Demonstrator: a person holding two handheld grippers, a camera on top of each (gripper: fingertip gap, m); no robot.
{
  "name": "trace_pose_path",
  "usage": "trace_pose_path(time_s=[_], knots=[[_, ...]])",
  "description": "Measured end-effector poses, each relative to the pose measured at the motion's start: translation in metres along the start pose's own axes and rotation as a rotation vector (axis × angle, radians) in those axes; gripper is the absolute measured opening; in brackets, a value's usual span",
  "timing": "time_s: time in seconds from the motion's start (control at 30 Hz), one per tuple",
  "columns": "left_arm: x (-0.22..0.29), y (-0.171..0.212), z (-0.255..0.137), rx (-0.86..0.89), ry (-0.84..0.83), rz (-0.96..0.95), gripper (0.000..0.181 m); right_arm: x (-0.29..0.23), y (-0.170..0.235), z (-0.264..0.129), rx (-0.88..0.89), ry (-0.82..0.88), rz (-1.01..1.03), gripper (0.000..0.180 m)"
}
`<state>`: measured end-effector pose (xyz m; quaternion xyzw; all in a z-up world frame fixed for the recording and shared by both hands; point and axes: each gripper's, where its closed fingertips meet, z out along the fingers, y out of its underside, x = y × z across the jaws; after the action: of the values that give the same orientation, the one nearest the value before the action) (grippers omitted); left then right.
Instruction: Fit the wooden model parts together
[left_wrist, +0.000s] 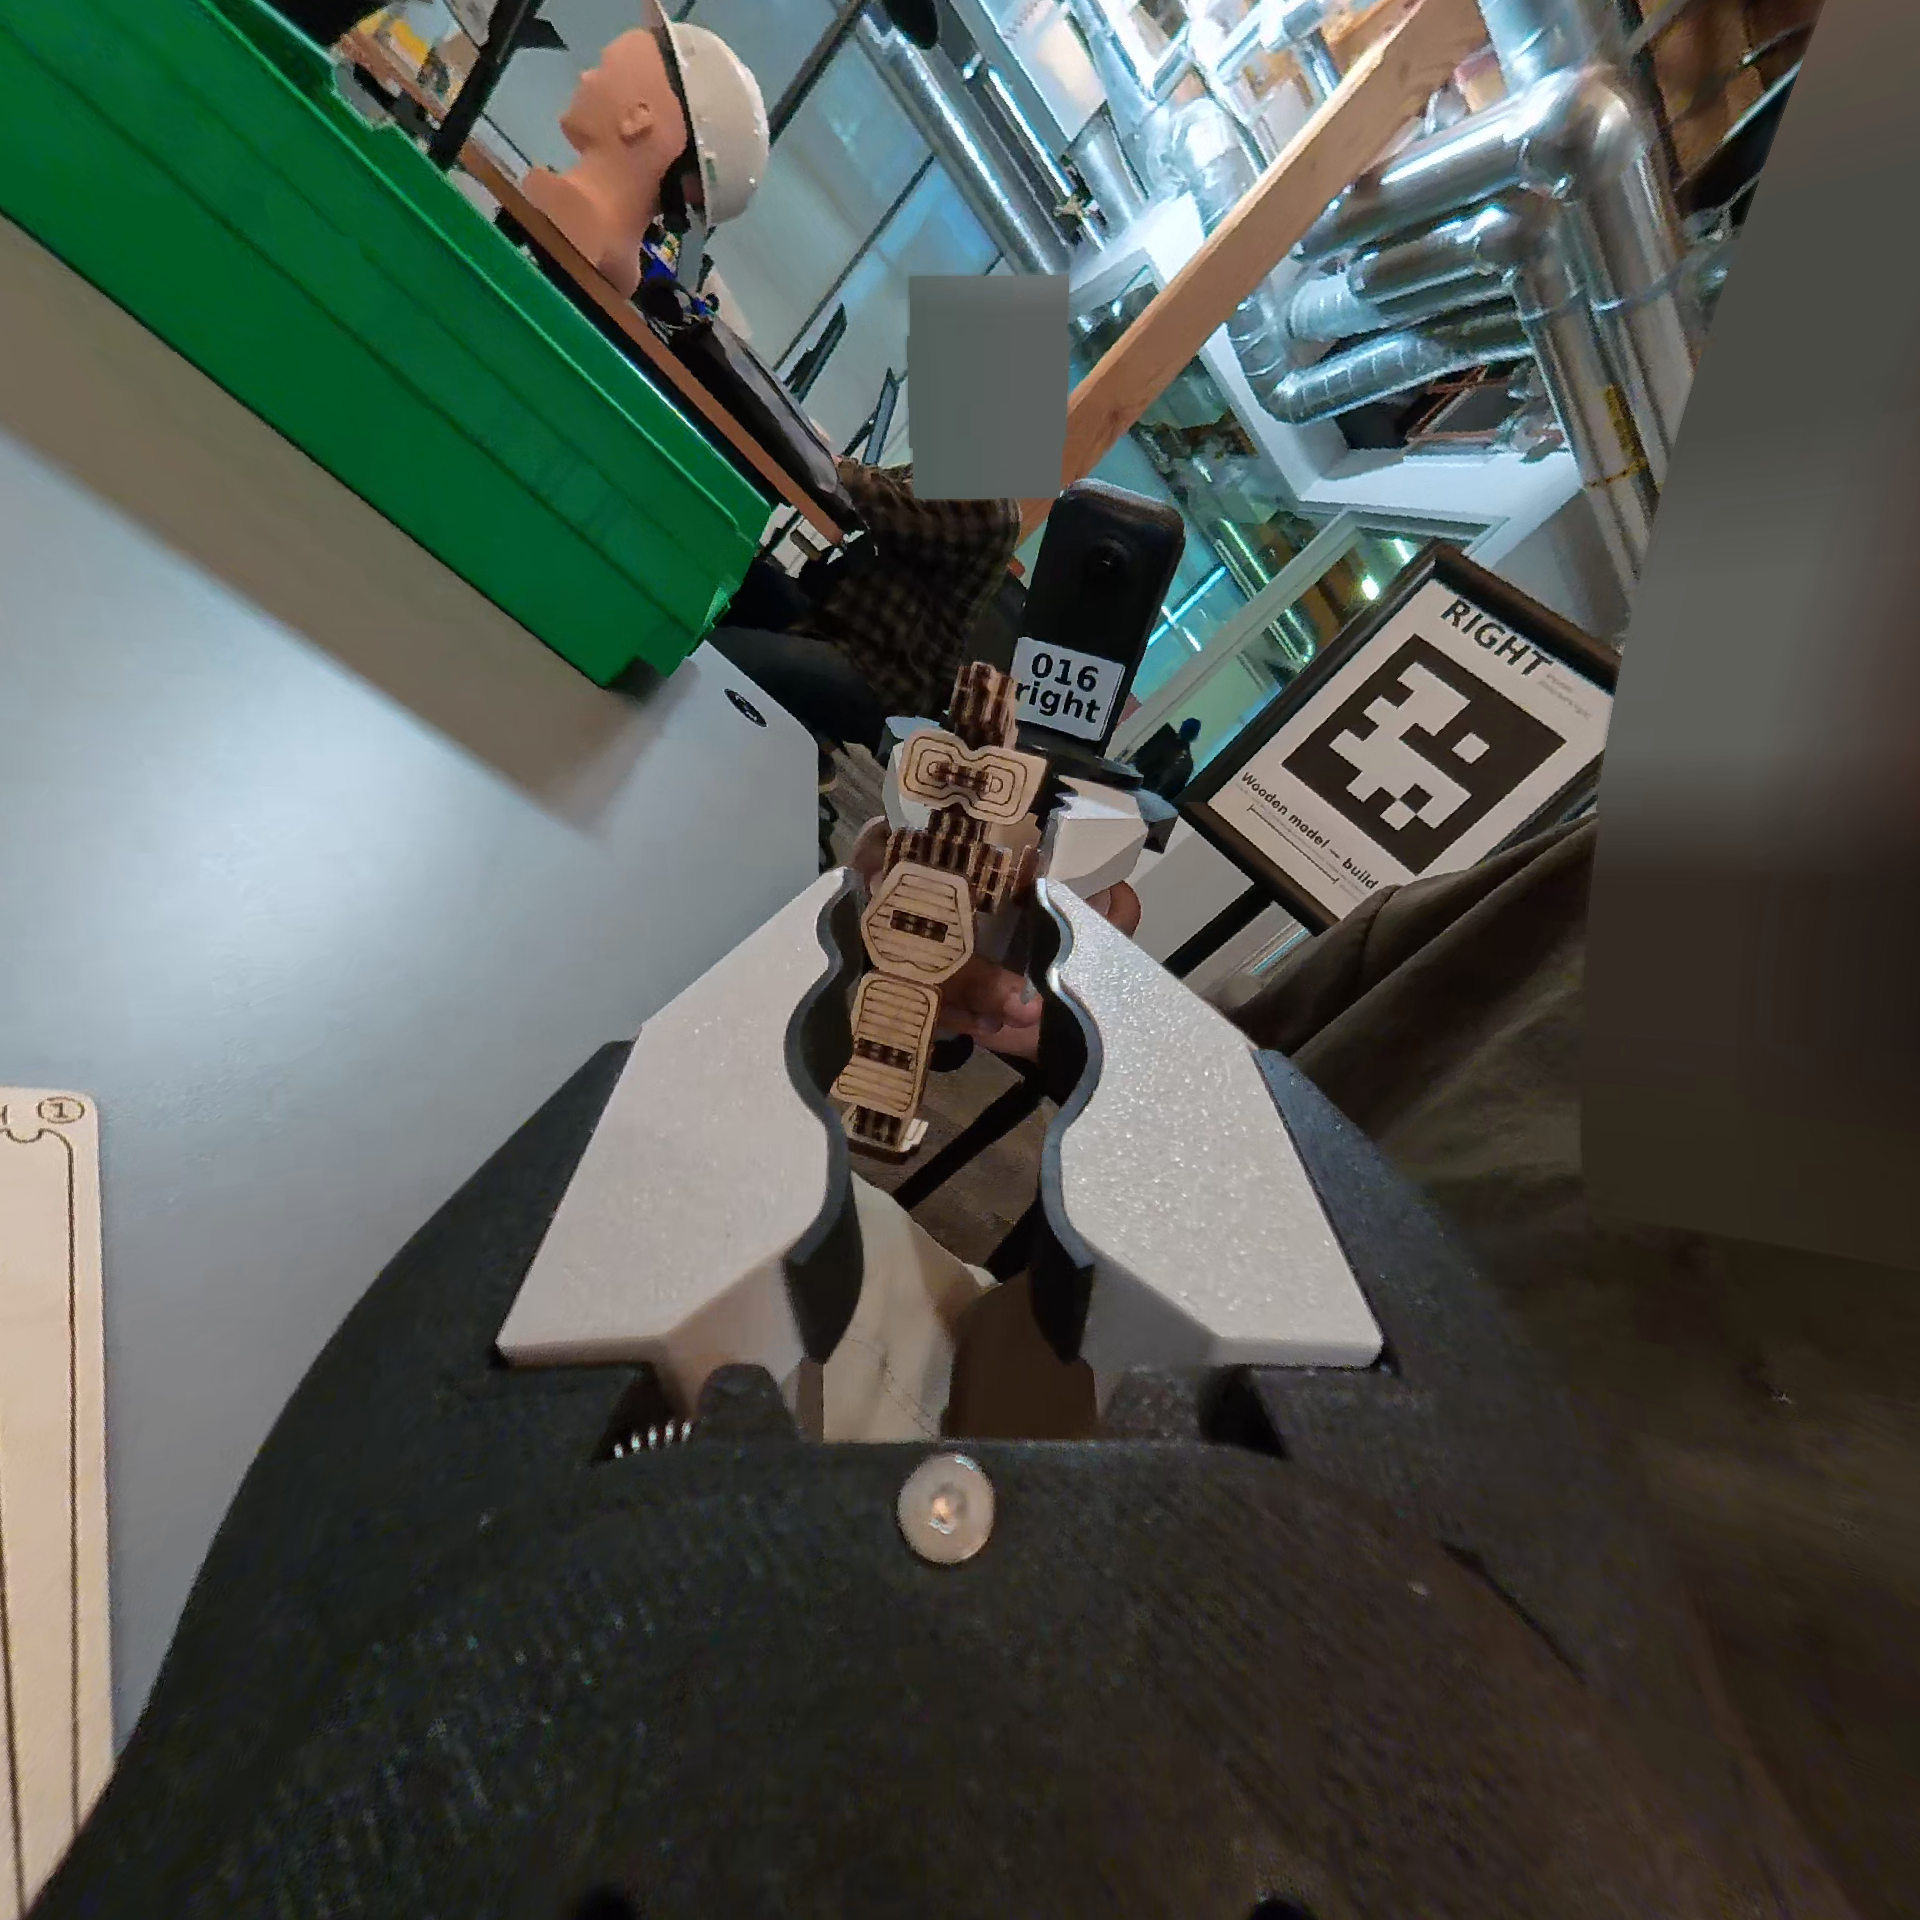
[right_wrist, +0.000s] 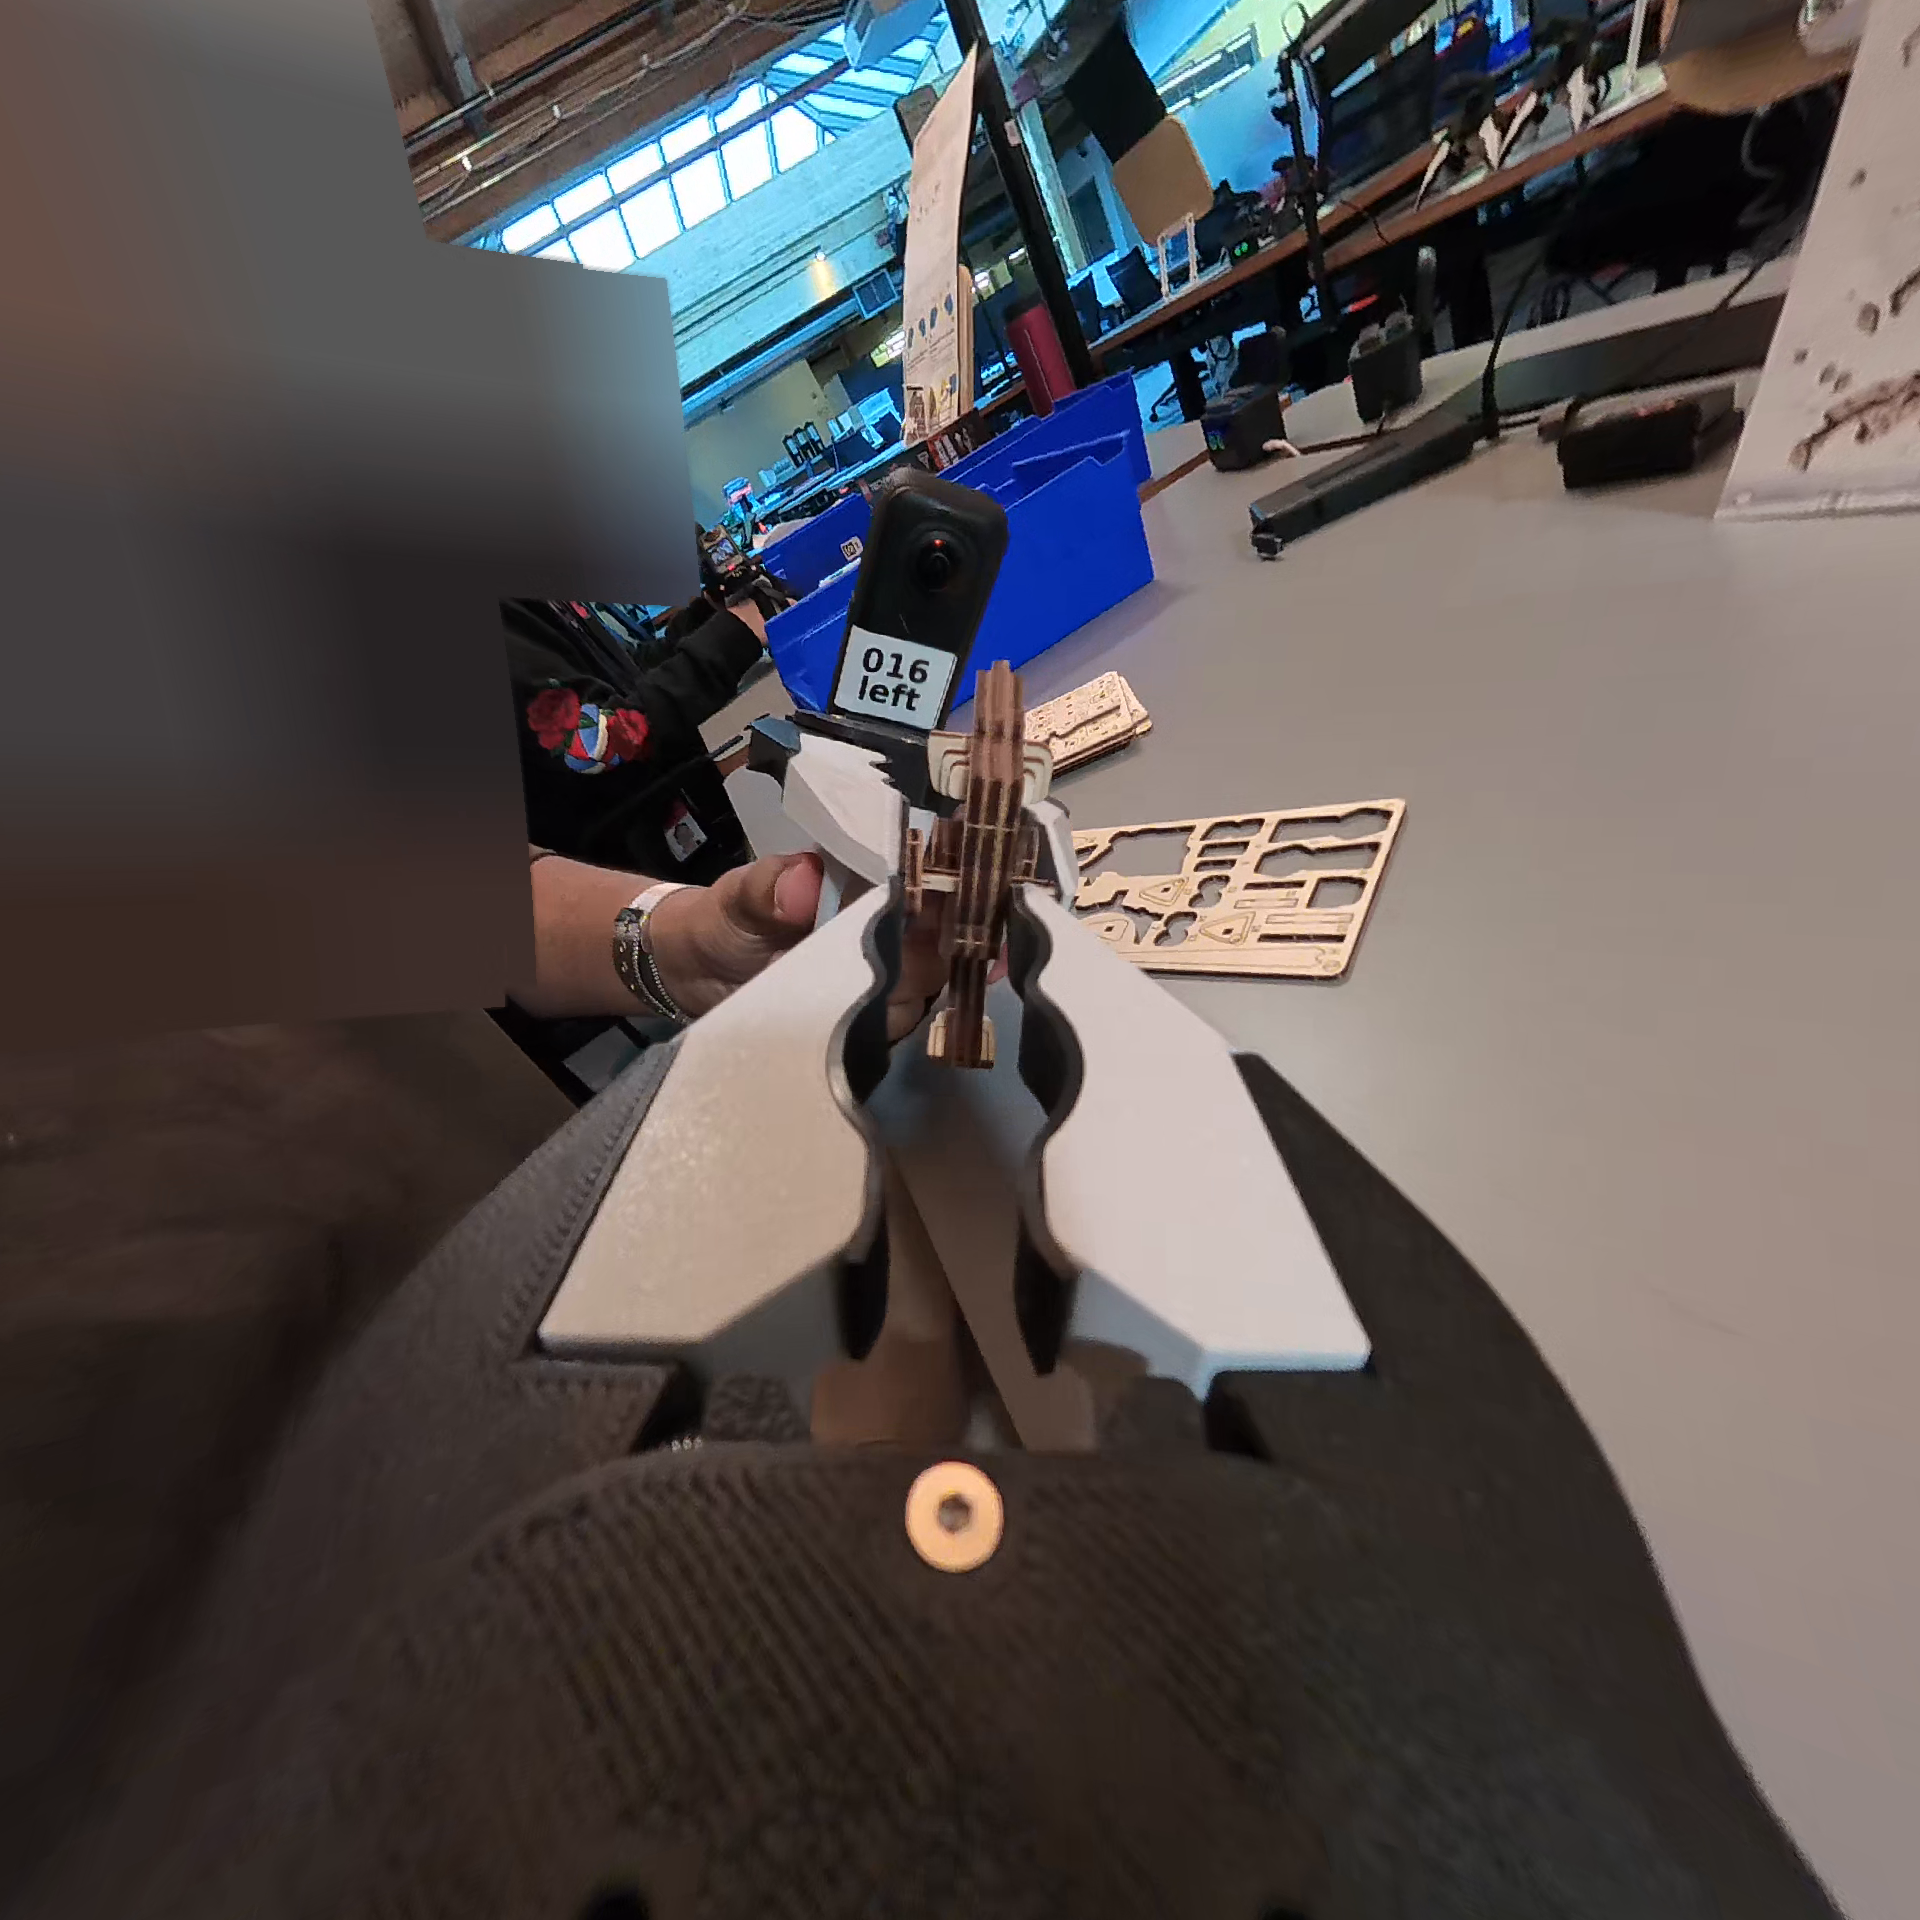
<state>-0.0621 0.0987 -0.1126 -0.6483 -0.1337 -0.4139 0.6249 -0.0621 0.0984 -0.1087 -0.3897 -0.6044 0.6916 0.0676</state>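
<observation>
Both tongs, left (left_wrist: 940, 914) and right (right_wrist: 951, 909), grip the wooden model (left_wrist: 920, 935) at frame centre, above the desk (right_wrist: 1558, 727). Squeeze squarely; don't twist.

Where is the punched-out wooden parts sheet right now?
In the right wrist view, the wooden parts sheet lies flat on the grey table, right of the tongs' tips and nearer than the blue bin.

Both grippers (left_wrist: 940, 914) (right_wrist: 951, 914): white wavy-edged fingers, black textured bodies, one silver screw, perhaps a spring.
</observation>
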Motion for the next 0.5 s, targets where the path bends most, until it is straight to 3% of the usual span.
trace_pose_path(time_s=[0.5], knots=[[0.017,-0.004,0.001,-0.013,-0.021,0.205,0.028,-0.016,-0.007,-0.003,0.037,-0.052,-0.119,0.018]])
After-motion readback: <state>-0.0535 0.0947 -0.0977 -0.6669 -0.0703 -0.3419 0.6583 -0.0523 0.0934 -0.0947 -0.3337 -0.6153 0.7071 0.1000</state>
